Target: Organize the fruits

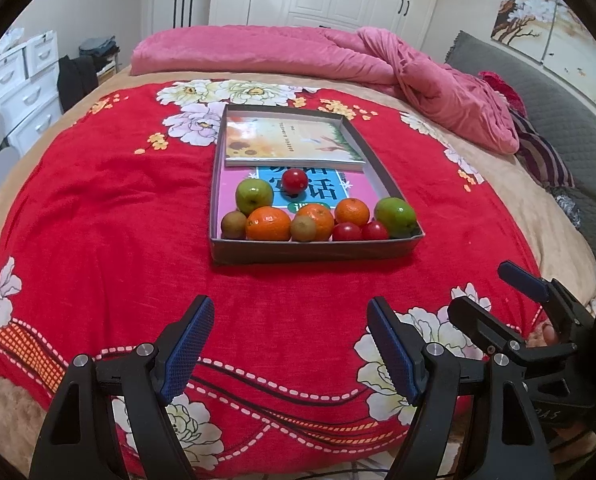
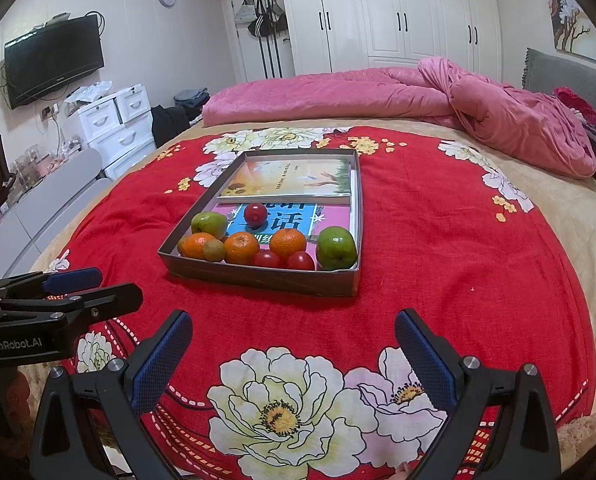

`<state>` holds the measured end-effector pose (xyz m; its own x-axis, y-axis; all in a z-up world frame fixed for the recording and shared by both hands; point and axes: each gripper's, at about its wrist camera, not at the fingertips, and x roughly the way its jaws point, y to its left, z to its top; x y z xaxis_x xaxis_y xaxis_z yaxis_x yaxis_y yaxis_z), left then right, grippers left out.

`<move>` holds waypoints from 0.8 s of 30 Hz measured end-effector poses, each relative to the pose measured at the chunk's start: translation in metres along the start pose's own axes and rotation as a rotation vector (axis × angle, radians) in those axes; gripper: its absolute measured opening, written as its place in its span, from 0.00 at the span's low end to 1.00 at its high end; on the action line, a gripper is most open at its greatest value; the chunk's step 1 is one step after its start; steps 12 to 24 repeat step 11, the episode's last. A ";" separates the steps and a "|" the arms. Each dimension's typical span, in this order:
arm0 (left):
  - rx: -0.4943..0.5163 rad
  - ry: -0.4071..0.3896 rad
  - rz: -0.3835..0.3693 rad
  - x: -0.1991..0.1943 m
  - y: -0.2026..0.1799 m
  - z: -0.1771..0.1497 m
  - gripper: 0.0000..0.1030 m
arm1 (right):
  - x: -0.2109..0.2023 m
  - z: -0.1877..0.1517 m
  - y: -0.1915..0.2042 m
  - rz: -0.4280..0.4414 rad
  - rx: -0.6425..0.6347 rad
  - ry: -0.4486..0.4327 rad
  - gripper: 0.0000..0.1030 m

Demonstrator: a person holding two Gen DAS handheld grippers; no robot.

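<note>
A shallow grey box (image 1: pixel 314 251) (image 2: pixel 257 278) lies on the red flowered bedspread and holds fruit and two books. Along its near wall sit two kiwis (image 1: pixel 233 225), oranges (image 1: pixel 268 223) (image 2: pixel 240 246), small red tomatoes (image 1: pixel 346 232) (image 2: pixel 300 261) and a green apple (image 1: pixel 395 217) (image 2: pixel 336 248). Another green apple (image 1: pixel 254 194) (image 2: pixel 209 224) and a red tomato (image 1: pixel 294 181) (image 2: pixel 255 213) sit further back. My left gripper (image 1: pixel 291 354) is open and empty, short of the box. My right gripper (image 2: pixel 293 364) is open and empty, also short of it.
A pink quilt (image 1: pixel 338 56) is bunched at the far side of the bed. A grey headboard (image 1: pixel 558 96) stands at the right. White drawers (image 2: pixel 113 128) and a TV (image 2: pixel 53 60) stand at the left. The other gripper shows at the right of the left wrist view (image 1: pixel 538 320).
</note>
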<state>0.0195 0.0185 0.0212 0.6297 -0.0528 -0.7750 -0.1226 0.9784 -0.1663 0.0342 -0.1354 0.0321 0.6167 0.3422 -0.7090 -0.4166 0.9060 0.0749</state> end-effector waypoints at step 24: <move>-0.042 -0.008 0.119 0.022 0.039 0.019 0.77 | 0.011 0.002 -0.022 -0.028 0.071 0.029 0.99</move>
